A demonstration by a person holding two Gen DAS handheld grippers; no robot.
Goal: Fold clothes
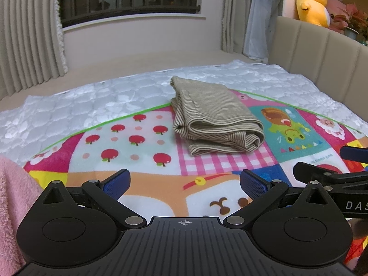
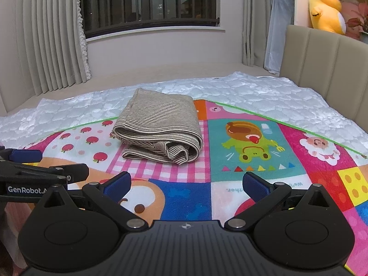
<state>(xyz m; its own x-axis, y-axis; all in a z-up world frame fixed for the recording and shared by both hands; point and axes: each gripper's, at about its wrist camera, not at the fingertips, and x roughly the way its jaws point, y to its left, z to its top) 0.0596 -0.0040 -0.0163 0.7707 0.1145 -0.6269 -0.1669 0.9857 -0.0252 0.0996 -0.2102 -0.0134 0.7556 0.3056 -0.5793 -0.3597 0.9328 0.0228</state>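
A beige striped garment point(image 1: 216, 119) point(image 2: 158, 128) lies folded into a thick bundle on a colourful play mat point(image 1: 128, 138) point(image 2: 250, 142), its far end reaching over the mat's green edge. My left gripper point(image 1: 185, 179) hovers over the mat just short of the garment, open, with nothing between its blue pads point(image 1: 117, 184). My right gripper point(image 2: 186, 179) is beside it, also open and empty, a little to the right of the garment's near end. Each gripper shows at the edge of the other's view: the right gripper point(image 1: 340, 163) and the left gripper point(image 2: 46, 163).
The mat lies on a white quilted bed cover point(image 1: 92, 101) point(image 2: 276, 92). A beige padded headboard point(image 1: 322, 57) point(image 2: 326, 64) rises at the right, with a yellow plush toy point(image 1: 312, 2) above it. Pink fluffy cloth point(image 1: 11, 195) sits at the near left. Curtains and a barred window stand behind.
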